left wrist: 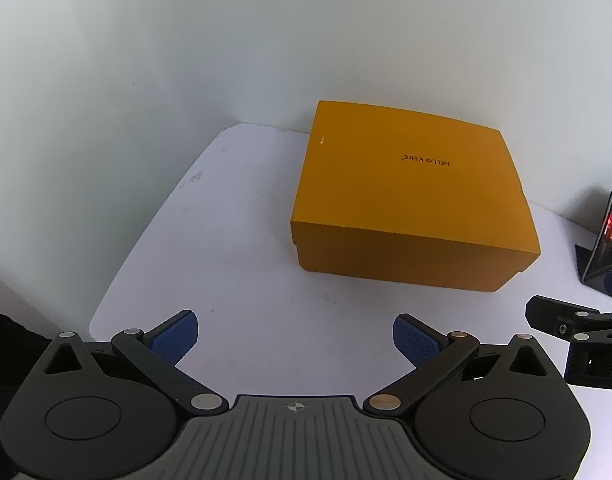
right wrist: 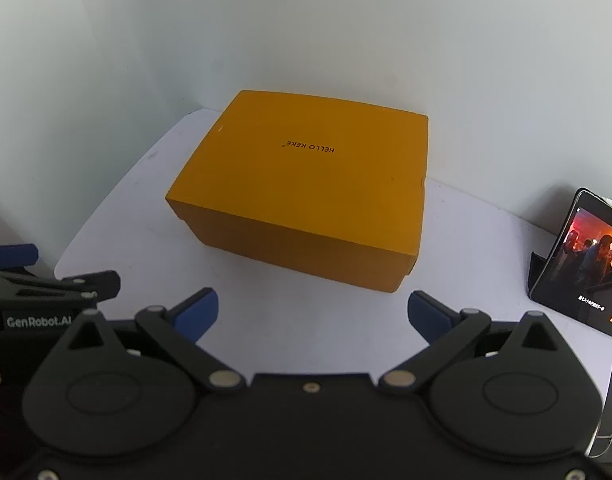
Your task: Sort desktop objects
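A closed orange box (left wrist: 409, 196) (right wrist: 306, 188) printed "HELLO KEKE" rests on the white table (left wrist: 226, 240) near the back wall. My left gripper (left wrist: 296, 338) is open, held over the table in front of the box and left of it, nothing between its blue pads (left wrist: 174, 338). My right gripper (right wrist: 313, 314) is open too, hovering just short of the box's near edge, empty. In the left wrist view the right gripper's black body (left wrist: 577, 340) shows at the right edge. The left gripper's body (right wrist: 46, 296) appears at the left of the right wrist view.
A phone (right wrist: 585, 264) (left wrist: 609, 240) with a lit screen leans on a black stand at the right of the table. White walls (right wrist: 306, 40) close the back and left. The table's rounded left edge (left wrist: 118, 264) drops away to the left.
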A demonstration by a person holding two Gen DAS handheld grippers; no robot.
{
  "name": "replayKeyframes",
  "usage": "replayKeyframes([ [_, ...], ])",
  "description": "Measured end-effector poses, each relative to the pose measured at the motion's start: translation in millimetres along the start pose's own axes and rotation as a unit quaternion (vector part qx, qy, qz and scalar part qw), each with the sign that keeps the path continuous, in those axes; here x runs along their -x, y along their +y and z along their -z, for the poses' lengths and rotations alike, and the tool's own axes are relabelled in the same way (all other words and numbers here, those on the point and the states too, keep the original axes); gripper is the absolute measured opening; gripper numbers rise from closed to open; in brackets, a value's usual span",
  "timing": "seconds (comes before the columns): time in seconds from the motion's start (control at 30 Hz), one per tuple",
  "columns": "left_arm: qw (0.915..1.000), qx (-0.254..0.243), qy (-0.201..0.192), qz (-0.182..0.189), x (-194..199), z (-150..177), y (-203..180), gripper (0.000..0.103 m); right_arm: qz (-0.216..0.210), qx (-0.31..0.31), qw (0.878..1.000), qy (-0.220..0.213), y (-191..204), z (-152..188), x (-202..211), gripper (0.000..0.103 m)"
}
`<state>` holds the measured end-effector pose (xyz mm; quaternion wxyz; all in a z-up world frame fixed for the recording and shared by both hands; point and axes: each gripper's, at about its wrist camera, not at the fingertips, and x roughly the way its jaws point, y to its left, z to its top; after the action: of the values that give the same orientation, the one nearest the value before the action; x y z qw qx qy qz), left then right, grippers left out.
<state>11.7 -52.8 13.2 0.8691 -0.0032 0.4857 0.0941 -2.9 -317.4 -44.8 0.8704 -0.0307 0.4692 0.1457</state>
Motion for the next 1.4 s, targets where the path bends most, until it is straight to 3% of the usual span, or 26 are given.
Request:
replayKeyframes([
  [1.4, 1.0, -0.002, -0.005, 0.007, 5, 6, 7, 0.103, 0.001, 0.007, 1.0, -0.006, 9, 3, 10, 0.102],
])
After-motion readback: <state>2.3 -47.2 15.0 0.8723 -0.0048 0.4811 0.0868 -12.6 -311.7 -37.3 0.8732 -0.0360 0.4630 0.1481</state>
